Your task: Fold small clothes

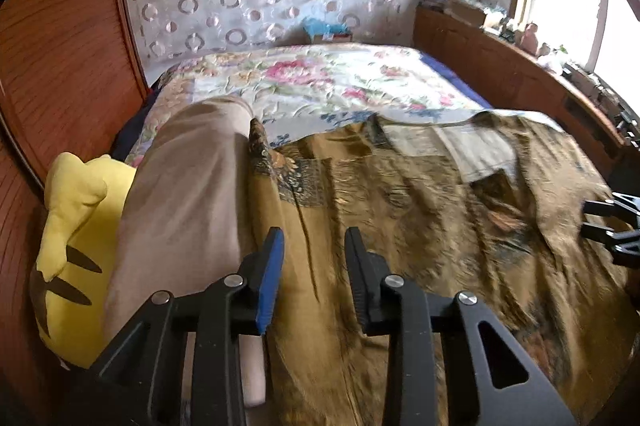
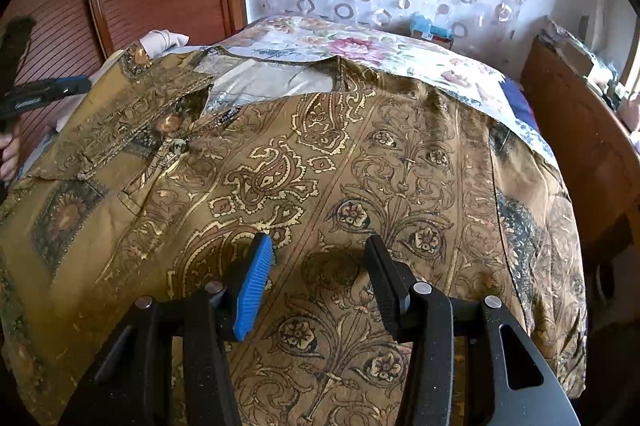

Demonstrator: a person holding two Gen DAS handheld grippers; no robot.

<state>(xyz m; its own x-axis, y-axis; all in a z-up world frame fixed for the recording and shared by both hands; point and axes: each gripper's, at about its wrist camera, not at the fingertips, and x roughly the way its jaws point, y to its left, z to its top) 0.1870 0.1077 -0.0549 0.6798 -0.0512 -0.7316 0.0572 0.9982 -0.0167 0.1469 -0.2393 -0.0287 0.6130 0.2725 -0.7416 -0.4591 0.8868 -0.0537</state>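
Barely started: mustard paisley cotton shirt (image 2: 320,166) flat, unfolded; left gripper (image 1: 314,238) and right gripper (image 2: 318,250) over it, both released, grasping nothing.

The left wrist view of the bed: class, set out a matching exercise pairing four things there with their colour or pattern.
Things:
1. plush toy
2. garment
3. bedspread
4. rolled cloth

Descriptions:
A. mustard-brown with paisley print
B. plain beige
C. yellow with dark stripes
D. pale with pink flowers

Pairs: 1-C, 2-A, 3-D, 4-B
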